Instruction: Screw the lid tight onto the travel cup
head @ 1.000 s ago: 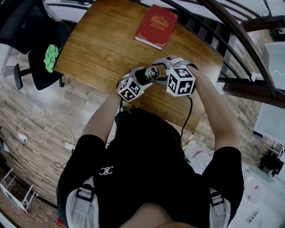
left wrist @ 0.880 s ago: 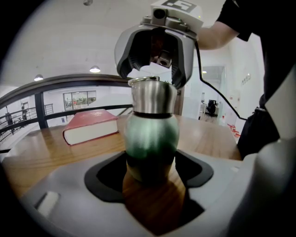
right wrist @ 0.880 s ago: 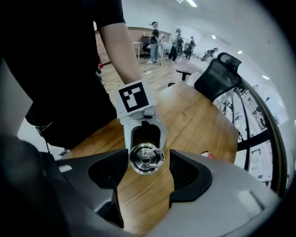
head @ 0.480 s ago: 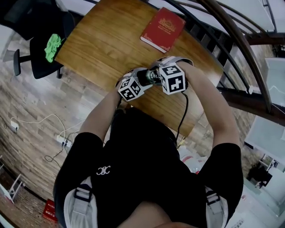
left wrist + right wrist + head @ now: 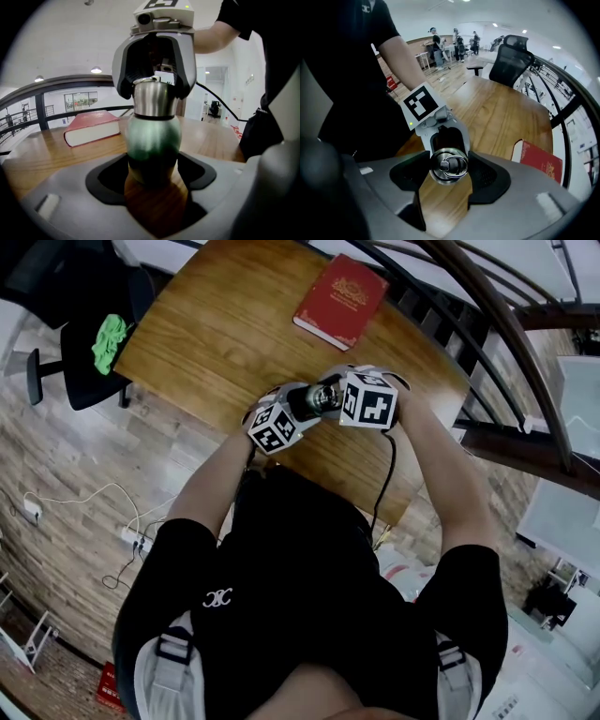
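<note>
My right gripper point(image 5: 449, 174), clamped on the silver ring-topped steel lid point(image 5: 449, 164), has twisted round since a second ago; left gripper point(image 5: 152, 177) clamps the green metal travel cup point(image 5: 153, 138), probably standing on the brown wooden table point(image 5: 216, 334); tightening under way.

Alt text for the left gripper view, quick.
The left gripper clamps the green travel cup, while the right gripper grips its steel lid from above. A red book lies on the wooden table behind.
</note>
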`<state>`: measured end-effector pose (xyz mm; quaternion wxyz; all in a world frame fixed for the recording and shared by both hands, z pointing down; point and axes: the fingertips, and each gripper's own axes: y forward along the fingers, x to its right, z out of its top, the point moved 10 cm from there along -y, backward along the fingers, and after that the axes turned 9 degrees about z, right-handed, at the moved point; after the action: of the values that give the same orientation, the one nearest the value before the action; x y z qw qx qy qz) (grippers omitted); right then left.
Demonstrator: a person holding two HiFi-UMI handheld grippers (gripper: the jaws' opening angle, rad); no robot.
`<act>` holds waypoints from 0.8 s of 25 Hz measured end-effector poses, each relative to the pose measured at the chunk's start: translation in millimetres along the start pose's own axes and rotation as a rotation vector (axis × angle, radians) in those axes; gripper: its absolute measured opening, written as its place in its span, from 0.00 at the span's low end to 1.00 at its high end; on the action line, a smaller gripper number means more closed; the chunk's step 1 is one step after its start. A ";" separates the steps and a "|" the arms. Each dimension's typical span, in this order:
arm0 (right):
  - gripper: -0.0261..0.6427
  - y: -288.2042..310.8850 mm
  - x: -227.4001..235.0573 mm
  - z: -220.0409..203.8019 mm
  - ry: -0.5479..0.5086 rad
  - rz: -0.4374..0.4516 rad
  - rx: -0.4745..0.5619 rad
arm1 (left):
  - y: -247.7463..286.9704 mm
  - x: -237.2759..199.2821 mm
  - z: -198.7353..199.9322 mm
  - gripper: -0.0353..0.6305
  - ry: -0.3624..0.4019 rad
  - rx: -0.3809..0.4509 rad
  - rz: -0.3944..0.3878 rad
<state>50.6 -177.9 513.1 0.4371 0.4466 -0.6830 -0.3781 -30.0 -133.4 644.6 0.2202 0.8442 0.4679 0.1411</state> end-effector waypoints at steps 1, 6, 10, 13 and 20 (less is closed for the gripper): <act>0.42 -1.1 0.7 -2.1 0.043 -0.016 0.042 | -0.1 0.0 -0.2 0.63 0.000 -0.001 0.001; 0.42 -7.1 -1.6 -19.0 0.288 -0.110 0.274 | 1.2 0.5 0.4 0.63 0.000 -0.001 -0.002; 0.41 -2.8 -7.8 -25.2 0.471 -0.164 0.415 | -0.7 -0.2 -0.9 0.63 0.000 -0.001 -0.008; 0.41 -1.4 -14.8 -31.4 0.588 -0.226 0.517 | -0.9 -0.1 -0.1 0.63 0.003 0.000 -0.005; 0.41 5.7 -28.9 -38.2 0.833 -0.382 0.699 | -0.6 0.3 0.0 0.63 0.001 -0.004 0.001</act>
<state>91.0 -153.8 523.4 0.4197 0.7910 -0.4451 0.0055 -30.3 -132.9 644.3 0.2216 0.8439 0.4674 0.1424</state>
